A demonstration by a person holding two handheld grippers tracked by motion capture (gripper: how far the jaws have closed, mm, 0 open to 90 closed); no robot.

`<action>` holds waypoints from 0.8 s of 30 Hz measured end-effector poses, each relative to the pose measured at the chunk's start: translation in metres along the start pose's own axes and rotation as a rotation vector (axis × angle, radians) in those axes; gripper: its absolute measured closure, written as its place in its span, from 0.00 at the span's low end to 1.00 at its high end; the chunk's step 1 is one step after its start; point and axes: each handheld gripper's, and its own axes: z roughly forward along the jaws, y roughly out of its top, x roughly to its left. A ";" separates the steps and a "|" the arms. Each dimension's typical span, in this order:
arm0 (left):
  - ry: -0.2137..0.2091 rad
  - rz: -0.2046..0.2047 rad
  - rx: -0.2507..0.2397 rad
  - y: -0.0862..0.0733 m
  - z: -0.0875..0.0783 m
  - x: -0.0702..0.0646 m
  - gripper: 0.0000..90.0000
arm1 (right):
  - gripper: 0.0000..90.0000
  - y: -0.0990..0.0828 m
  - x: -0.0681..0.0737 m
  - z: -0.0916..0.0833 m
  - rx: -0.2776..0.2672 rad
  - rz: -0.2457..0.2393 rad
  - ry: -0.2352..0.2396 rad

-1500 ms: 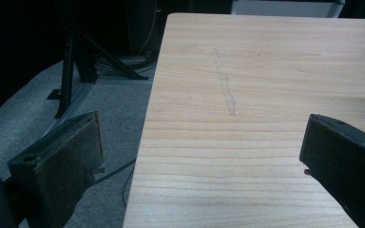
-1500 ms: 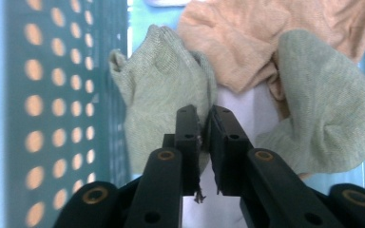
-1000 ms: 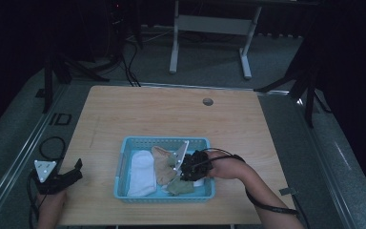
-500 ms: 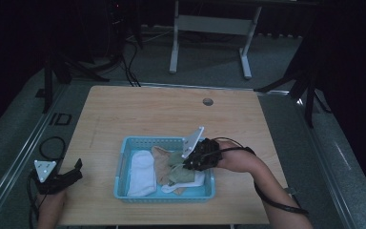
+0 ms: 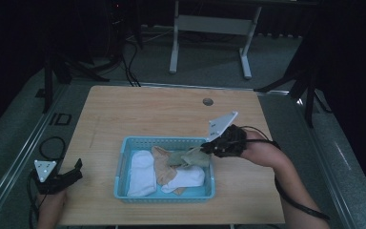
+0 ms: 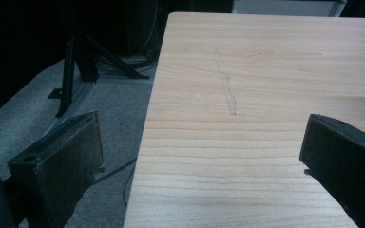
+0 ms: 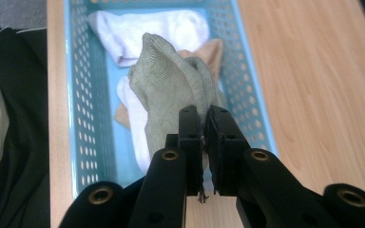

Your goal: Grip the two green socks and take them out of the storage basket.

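A light blue perforated basket (image 5: 124, 157) sits near the table's front edge, holding white socks (image 5: 141, 172) and a tan sock (image 5: 160, 162). My right gripper (image 5: 208, 148) is shut on a grey-green sock (image 5: 190, 157) and holds it lifted over the basket's right end. In the right gripper view the jaws pinch the grey-green sock (image 7: 168, 90) above the basket (image 7: 83, 118), with a white sock (image 7: 147, 29) and a tan sock (image 7: 209, 52) below. My left gripper (image 5: 71, 175) stays open at the table's front left corner, its fingers (image 6: 66, 161) wide apart with nothing between them.
The wooden table (image 5: 162, 114) has a small round hole (image 5: 208, 101) near its far edge. A faint scratch (image 6: 227, 85) runs along the table ahead of the left gripper. Metal stand legs (image 5: 209, 28) and cables lie on the floor behind the table.
My right gripper has risen and drawn back to the right, pulling the grey-green sock up out of the basket's pile. The left gripper has stayed put.
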 end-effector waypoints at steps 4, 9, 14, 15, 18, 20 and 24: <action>0.001 0.000 0.000 0.000 0.000 0.000 0.00 | 0.94 -0.023 -0.005 -0.020 0.001 0.057 -0.050; 0.000 0.001 0.001 0.000 0.000 0.000 0.00 | 0.94 -0.049 -0.007 -0.033 0.017 0.107 -0.079; 0.002 0.001 0.001 0.000 0.000 0.000 0.00 | 0.94 -0.080 -0.006 -0.042 0.017 0.167 -0.083; 0.002 0.002 0.002 0.000 0.000 0.000 0.00 | 0.94 -0.086 -0.006 -0.043 0.018 0.176 -0.084; 0.003 0.000 0.000 0.000 0.000 -0.001 0.00 | 0.94 -0.102 -0.003 -0.043 0.022 0.206 -0.078; 0.003 0.001 0.001 0.000 0.000 -0.001 0.00 | 0.94 -0.112 -0.001 -0.039 0.028 0.220 -0.066; 0.004 0.002 -0.002 0.000 0.000 -0.001 0.00 | 0.94 -0.129 0.005 -0.028 0.040 0.244 -0.049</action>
